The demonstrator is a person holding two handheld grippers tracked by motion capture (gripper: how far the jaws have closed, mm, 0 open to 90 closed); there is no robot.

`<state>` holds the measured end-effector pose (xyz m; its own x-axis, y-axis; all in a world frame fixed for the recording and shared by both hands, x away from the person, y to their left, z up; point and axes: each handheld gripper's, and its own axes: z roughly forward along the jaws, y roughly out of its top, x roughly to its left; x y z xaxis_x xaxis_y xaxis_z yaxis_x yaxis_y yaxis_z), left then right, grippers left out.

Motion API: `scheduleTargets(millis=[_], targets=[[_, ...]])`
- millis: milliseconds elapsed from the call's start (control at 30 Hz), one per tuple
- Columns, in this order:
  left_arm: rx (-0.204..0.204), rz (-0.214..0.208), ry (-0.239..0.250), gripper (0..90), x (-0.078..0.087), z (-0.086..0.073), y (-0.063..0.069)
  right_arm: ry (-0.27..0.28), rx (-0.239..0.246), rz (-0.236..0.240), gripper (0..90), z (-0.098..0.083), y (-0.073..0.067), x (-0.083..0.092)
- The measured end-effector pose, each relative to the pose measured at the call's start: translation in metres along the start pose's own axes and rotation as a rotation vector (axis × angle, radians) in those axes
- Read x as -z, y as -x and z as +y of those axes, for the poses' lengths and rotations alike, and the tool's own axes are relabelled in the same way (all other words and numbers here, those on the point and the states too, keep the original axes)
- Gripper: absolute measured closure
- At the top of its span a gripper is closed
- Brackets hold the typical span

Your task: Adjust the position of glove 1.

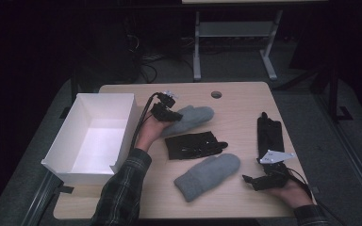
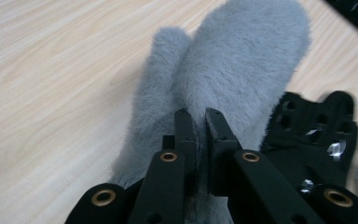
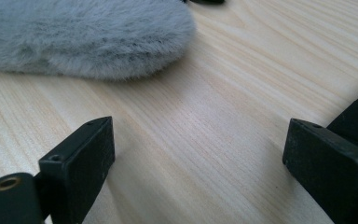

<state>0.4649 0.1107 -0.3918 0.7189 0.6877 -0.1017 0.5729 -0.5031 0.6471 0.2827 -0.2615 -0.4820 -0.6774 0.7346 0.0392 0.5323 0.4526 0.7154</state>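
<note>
Grip status first: the left gripper [image 2: 200, 116] has its jaws pinched together on the cuff end of the far grey mitten [image 1: 191, 117], with fur bunched in the narrow slot between them. That mitten lies on the table [image 1: 235, 101] just right of the white box [image 1: 122, 127], thumb and palm pointing away from the hand. The right gripper [image 1: 250, 181] rests near the front right corner with its jaws spread wide over bare wood, holding nothing; the second grey mitten [image 1: 207, 175] lies just to its left.

The work in hand appears to be moving the mittens into the box. Recommended procedure:

1. Confirm that the bite takes in fabric, not fur alone; pile by itself may slip out under the mitten's weight.
2. Lift straight up until the trailing end hangs free of the table, so that it does not drag the black glove [image 1: 195, 145] lying just beside it.
3. Carry leftward over the box wall with clearance; the limp body will swing.
4. Release only once the mitten is over the box floor.

A second black glove [image 1: 269, 134] lies at the right edge, well apart from this move.
</note>
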Motion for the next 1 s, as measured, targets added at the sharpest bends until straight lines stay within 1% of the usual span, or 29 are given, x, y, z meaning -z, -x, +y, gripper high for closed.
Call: scheduleTargets(millis=[33,100,133,167,200,233,267,300,367,400,433,467,500,533,567,600,633,667,733,767,867,900,933,967,1000], targets=[[0.012,-0.005,0.003,85.6,0.003,0.0,0.003,0.0,0.0,0.0,9.0,0.0,0.0,0.0],[0.014,-0.015,0.007,85.5,0.01,-0.002,0.009,0.0,0.003,0.001,10.4,0.0,0.0,0.0],[0.014,-0.015,0.007,85.6,0.01,-0.002,0.009,0.0,0.003,0.001,10.4,0.0,0.0,0.0],[0.023,-0.027,0.01,85.6,0.016,-0.003,0.015,-0.005,0.007,0.009,18.5,0.001,0.0,0.003],[0.023,-0.027,0.01,85.5,0.016,-0.003,0.015,-0.008,0.007,0.015,20.9,0.002,0.0,0.004],[0.02,-0.04,0.017,85.6,0.022,-0.005,0.022,-0.004,0.002,0.031,28.8,0.003,-0.001,0.005],[0.015,-0.046,0.017,85.6,0.025,-0.005,0.026,0.006,0.018,0.049,37.0,0.004,-0.001,0.008],[0.005,-0.05,0.019,85.6,0.027,-0.006,0.029,0.022,0.037,0.064,42.4,0.005,-0.004,0.01],[-0.003,-0.066,0.022,85.5,0.032,-0.009,0.035,0.041,0.071,0.1,60.0,0.009,-0.011,0.014],[-0.001,-0.073,0.026,85.6,0.034,-0.01,0.038,0.049,0.092,0.121,64.7,0.01,-0.014,0.014],[-0.007,-0.074,0.027,85.6,0.035,-0.012,0.04,0.053,0.106,0.143,72.4,0.011,-0.017,0.014],[-0.005,-0.077,0.026,85.5,0.037,-0.013,0.041,0.048,0.112,0.169,78.3,0.013,-0.021,0.012],[-0.01,-0.081,0.026,85.5,0.038,-0.014,0.042,0.046,0.128,0.196,81.8,0.014,-0.025,0.01],[-0.012,-0.082,0.026,85.5,0.038,-0.015,0.043,0.038,0.132,0.225,86.6,0.016,-0.029,0.008],[-0.01,-0.085,0.029,85.6,0.039,-0.017,0.045,0.033,0.136,0.24,89.4,0.018,-0.032,0.006],[-0.01,-0.085,0.029,85.5,0.039,-0.017,0.045,0.033,0.136,0.24,89.4,0.018,-0.032,0.006],[-0.009,-0.087,0.028,85.5,0.04,-0.018,0.046,0.029,0.151,0.26,90.0,0.02,-0.037,0.002],[-0.01,-0.091,0.027,85.5,0.04,-0.02,0.048,0.028,0.176,0.298,90.0,0.027,-0.044,-0.005],[-0.004,-0.095,0.033,85.6,0.04,-0.021,0.049,0.034,0.19,0.342,90.0,0.032,-0.05,-0.011],[0.007,-0.101,0.038,85.6,0.04,-0.023,0.051,0.031,0.201,0.368,90.0,0.035,-0.056,-0.015],[0.004,-0.111,0.039,85.5,0.04,-0.026,0.053,0.02,0.236,0.407,90.0,0.042,-0.069,-0.024],[0.004,-0.111,0.039,85.6,0.04,-0.026,0.053,0.02,0.236,0.407,90.0,0.042,-0.069,-0.024],[0.003,-0.116,0.042,85.6,0.041,-0.028,0.054,0.009,0.253,0.415,90.0,0.046,-0.078,-0.031],[0.003,-0.116,0.042,85.6,0.041,-0.028,0.054,0.009,0.253,0.415,90.0,0.046,-0.078,-0.031],[0.003,-0.118,0.042,85.6,0.041,-0.029,0.055,0.003,0.261,0.426,90.0,0.049,-0.085,-0.037]])
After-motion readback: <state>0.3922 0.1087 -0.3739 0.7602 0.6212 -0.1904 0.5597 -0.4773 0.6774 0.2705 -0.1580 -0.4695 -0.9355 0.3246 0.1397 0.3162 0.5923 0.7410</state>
